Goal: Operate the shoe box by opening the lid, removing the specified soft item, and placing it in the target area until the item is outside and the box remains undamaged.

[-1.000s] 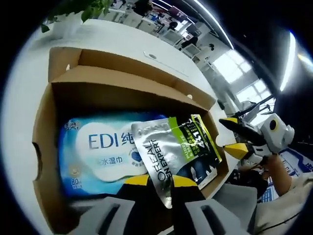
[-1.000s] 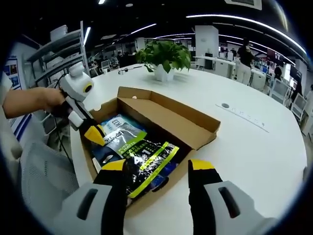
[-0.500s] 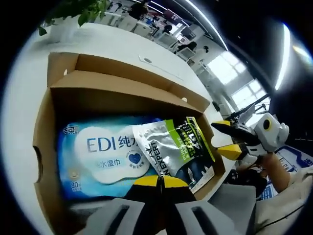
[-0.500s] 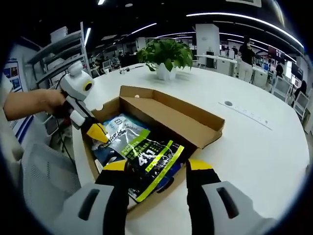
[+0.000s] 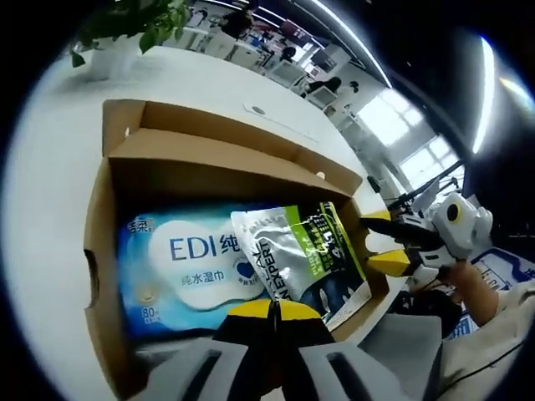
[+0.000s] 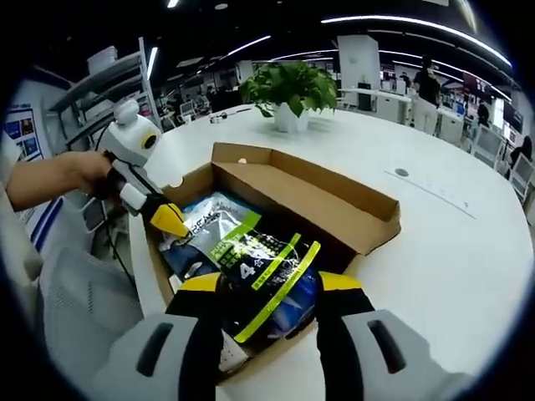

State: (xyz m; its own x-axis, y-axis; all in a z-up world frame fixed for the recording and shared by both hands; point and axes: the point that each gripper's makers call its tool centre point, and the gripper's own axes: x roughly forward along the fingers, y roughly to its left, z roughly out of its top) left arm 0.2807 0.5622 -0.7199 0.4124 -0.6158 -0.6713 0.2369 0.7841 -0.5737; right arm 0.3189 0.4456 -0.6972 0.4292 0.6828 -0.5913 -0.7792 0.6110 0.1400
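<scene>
While the white table [image 6: 451, 251] carries the open cardboard shoe box [image 5: 209, 154], a blue wet-wipes pack [image 5: 180, 263] marked "EDI" lies inside under a silver-and-black "L'OREAL MEN EXPERT" pouch [image 5: 305, 263]. The left gripper [image 5: 272, 311] is pinched on the pouch's corner; the right gripper [image 6: 267, 284] has its jaws spread apart over the pouch.

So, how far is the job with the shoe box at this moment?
Done: the shoe box is open. In hand: the left hand-held gripper is shut on the silver pouch, which lies in the box over the blue wipes pack. Left: lifting it out and placing it on the table.
</scene>
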